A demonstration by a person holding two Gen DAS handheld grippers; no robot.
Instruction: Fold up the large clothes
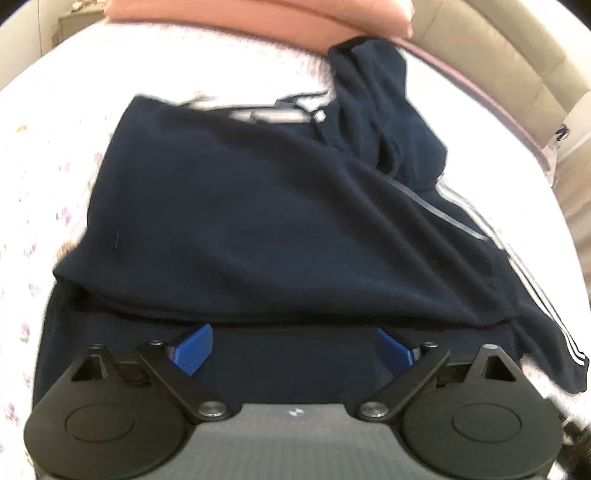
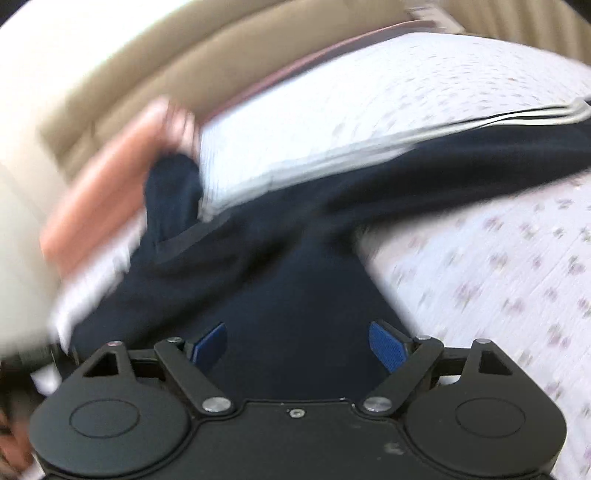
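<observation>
A dark navy garment [image 1: 240, 221] with white side stripes lies partly folded on a bed with a white flowered sheet [image 1: 55, 155]. One layer is folded over the lower one, and a sleeve [image 1: 369, 92] reaches up to the far right. My left gripper [image 1: 295, 347] hovers over the garment's near edge, blue pads wide apart, nothing between them. In the blurred right wrist view the same navy garment [image 2: 288, 288] spreads below my right gripper [image 2: 295, 345], which is open and empty. A striped part [image 2: 517, 118] stretches to the right.
A salmon-pink pillow [image 1: 258, 18] lies at the head of the bed, also the pink pillow [image 2: 103, 192] at the left of the right wrist view. A beige padded headboard [image 1: 498, 55] runs behind it. The flowered sheet [image 2: 498, 277] is bare on the right.
</observation>
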